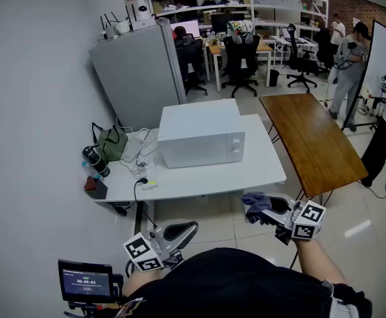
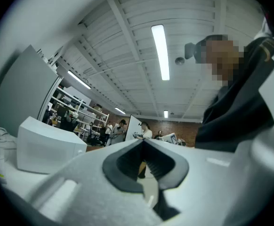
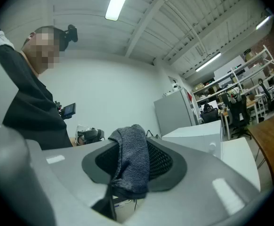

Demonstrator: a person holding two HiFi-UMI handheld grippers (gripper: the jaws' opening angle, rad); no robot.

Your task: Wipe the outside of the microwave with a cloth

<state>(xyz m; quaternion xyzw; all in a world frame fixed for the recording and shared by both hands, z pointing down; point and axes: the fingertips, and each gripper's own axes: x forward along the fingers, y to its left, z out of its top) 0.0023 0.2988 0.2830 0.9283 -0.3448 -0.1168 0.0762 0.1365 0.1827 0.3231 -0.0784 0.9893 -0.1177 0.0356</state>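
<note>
1. Step in hand, as I judge it: bring the cloth up to the microwave. No wiping contact yet.
2. The microwave sits at the centre of the head view, on the white surface, door and knobs facing the lower edge of the frame. Cables lie just beside it, toward the left of the frame.
3. Right gripper, lower right of the head view, is well apart from the microwave and off the surface. In the right gripper view its jaws are clamped on the dark grey knit cloth, a fold standing up above the pads.
4. Left gripper, lower centre of the head view, is low and near the person's body. In the left gripper view the jaws are together with nothing between them, and the microwave shows at the left of that frame.
5. To do it well (judgement):
   - Present the free fold flat to the panel, not the jaw tips.
   - Start on the top and work down to the door.
   - Go lightly round the knobs.
   - Keep clear of the cables.
   - The left gripper could steady the casing if it slides.
</note>
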